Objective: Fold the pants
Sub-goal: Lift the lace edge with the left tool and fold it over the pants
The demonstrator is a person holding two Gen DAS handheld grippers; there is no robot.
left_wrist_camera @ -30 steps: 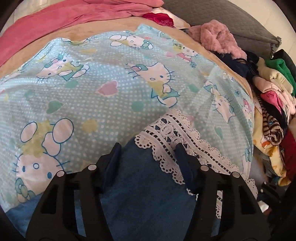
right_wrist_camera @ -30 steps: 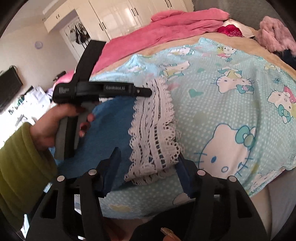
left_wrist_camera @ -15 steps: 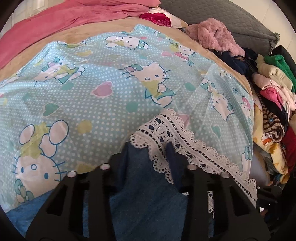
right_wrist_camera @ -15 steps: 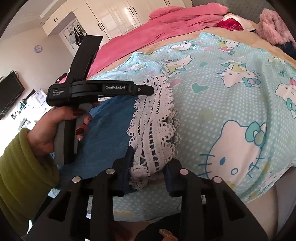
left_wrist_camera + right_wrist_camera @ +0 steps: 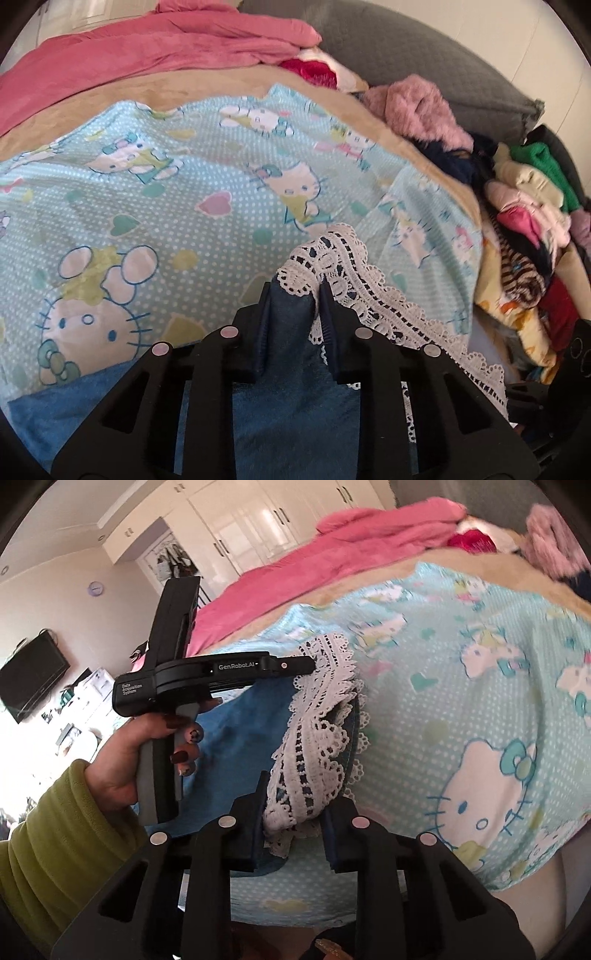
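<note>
The blue pants (image 5: 295, 417) are laid on the cartoon-print sheet (image 5: 166, 206) near the bed's front edge, the white lace hem (image 5: 343, 266) bunched and raised. The left gripper (image 5: 293, 295) is clamped on denim just below the lace; the right gripper (image 5: 295, 805) is clamped on the lace hem. Bare sheet is seen beyond the hem. A clothes pile (image 5: 524, 221) is heaped along the right edge.

Bright daylight – glare whitens the room's left side in the right wrist view; fisheye bending, dark vignetted corners, slight motion blur.
</note>
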